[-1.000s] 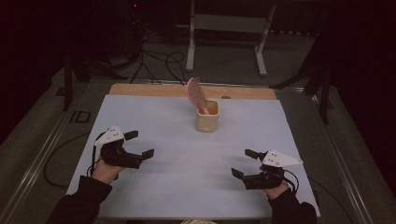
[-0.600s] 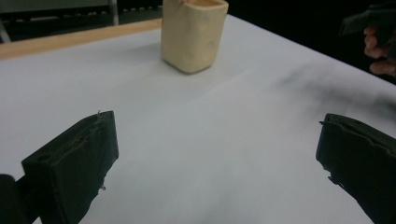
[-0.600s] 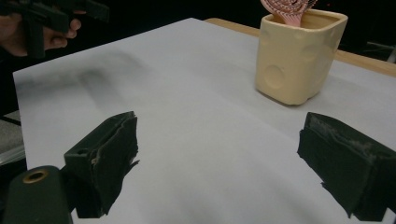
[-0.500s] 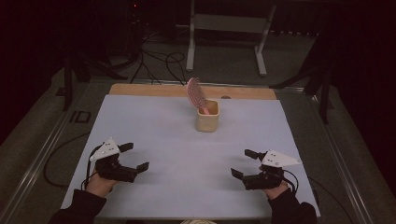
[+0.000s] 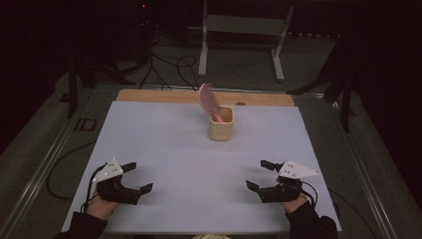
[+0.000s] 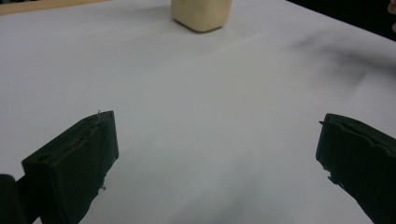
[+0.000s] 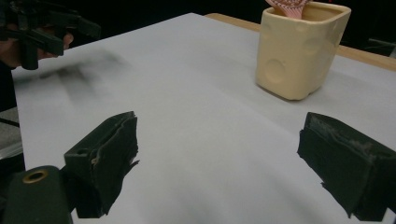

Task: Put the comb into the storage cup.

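A cream ceramic cup (image 5: 221,123) stands upright at the far middle of the white table sheet, with a pink hairbrush (image 5: 205,98) leaning out of it to the left. The cup (image 7: 299,49) fills the upper right of the right gripper view, and its base (image 6: 201,14) sits at the top of the left gripper view. My left gripper (image 5: 137,177) rests low at the near left, open, nothing between its jaws. At the near right my right gripper (image 5: 259,175) is open too, and holds nothing. Both are well short of the cup.
The white sheet (image 5: 164,144) covers a wooden table whose bare edge (image 5: 149,95) runs along the far side. Cables and a white metal stand (image 5: 239,25) lie on the dark floor beyond. The other hand's gripper (image 7: 39,30) appears far off in the right gripper view.
My left gripper has drawn back toward the near left edge of the table and lowered. The right gripper, the cup and the brush have stayed put.
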A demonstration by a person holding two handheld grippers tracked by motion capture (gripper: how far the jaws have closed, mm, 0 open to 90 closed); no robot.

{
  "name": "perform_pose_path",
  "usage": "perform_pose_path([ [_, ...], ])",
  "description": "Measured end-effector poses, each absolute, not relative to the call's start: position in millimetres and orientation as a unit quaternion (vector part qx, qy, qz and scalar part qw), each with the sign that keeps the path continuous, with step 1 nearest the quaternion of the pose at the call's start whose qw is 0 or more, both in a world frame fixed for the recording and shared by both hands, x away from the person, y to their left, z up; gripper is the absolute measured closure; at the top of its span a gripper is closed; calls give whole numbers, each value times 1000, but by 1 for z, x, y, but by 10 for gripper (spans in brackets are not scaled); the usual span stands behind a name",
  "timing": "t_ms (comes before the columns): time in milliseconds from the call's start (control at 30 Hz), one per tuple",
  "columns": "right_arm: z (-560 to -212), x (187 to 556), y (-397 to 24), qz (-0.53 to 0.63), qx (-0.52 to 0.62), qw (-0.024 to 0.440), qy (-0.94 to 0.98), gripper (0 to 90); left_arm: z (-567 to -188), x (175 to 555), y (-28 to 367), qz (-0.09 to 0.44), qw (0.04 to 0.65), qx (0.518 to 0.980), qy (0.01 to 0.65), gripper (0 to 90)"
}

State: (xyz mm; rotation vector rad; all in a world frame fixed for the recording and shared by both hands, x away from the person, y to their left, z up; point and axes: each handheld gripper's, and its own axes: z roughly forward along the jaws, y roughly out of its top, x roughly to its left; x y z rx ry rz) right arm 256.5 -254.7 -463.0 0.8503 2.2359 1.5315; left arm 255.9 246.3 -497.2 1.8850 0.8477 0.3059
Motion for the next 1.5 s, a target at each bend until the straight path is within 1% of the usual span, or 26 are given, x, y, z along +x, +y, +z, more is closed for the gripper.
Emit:
perform_pose_path([
  [167, -465, 257, -255, 531, 298, 150, 779, 108, -504, 252, 251, 123, 497, 780, 361, 1],
  [300, -466, 257, -255, 531, 295, 150, 780, 108, -509, 252, 255, 144, 483, 779, 373, 1],
  [400, -466, 258, -255, 531, 295, 151, 780, 108, -513, 254, 257, 145, 481, 776, 380, 1],
  [733, -467, 258, -257, 532, 299, 149, 778, 108, -513, 253, 258, 172, 470, 774, 387, 2],
  [1500, -468, 258, -258, 527, 301, 153, 780, 109, -510, 250, 261, 180, 487, 761, 389, 3],
])
